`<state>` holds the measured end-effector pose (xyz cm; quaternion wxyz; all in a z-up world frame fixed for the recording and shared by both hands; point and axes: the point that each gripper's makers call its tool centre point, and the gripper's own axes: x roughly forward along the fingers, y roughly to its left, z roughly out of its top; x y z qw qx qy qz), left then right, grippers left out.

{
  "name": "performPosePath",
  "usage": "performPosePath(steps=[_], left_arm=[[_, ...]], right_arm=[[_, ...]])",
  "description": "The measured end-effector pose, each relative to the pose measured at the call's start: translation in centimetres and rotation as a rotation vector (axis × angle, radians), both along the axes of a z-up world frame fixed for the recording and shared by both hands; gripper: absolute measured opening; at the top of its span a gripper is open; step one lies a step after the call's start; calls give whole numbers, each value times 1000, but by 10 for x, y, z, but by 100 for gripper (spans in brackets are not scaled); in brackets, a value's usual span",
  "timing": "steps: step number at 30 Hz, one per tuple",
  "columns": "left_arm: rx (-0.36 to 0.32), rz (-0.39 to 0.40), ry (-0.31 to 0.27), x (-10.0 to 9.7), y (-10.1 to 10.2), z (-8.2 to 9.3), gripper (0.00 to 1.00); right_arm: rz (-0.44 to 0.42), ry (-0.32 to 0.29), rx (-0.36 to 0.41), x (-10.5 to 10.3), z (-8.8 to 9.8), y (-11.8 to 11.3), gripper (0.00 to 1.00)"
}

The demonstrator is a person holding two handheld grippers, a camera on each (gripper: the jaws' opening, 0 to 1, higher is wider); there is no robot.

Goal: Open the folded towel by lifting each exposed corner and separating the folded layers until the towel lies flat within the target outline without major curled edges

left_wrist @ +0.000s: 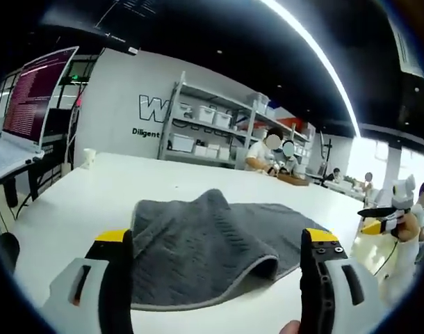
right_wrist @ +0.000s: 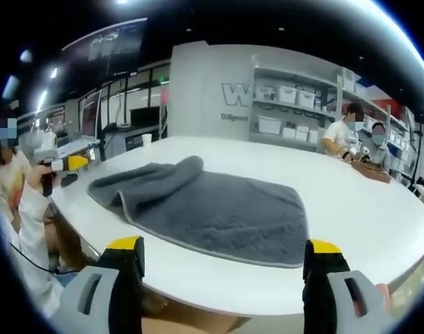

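Bright, even indoor lighting from a long ceiling light strip (left_wrist: pixel 316 56). Mild glare across the white surface (left_wrist: pixel 80 202); blown-out window (left_wrist: pixel 368 156) at far right of left gripper view. Soft shadow under the raised fold of the grey towel (left_wrist: pixel 205 243). Strong fisheye bending at edges. Background shelving (right_wrist: pixel 295 111) slightly soft.

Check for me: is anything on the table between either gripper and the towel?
Nothing visible. In the left gripper view only bare white table lies between the open left gripper and the grey towel. In the right gripper view the right gripper, also open, faces the towel's near edge across clear tabletop.
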<state>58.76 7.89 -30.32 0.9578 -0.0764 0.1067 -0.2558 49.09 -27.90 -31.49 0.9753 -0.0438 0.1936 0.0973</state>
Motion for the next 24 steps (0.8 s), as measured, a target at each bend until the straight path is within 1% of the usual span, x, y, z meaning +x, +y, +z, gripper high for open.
performPosePath(steps=[3,8,24], left_arm=[[14,-19,16,-1,-3,-3,100],[10,-49,33,-2,-9,-6,100],[24,-61,40,-4,-14,-10,100]], right_arm=[[-2,-1,3,0,0,-1,95],[-2,-1,5,0,0,-1,95],[-7,-3,10,-1,1,-2,95]])
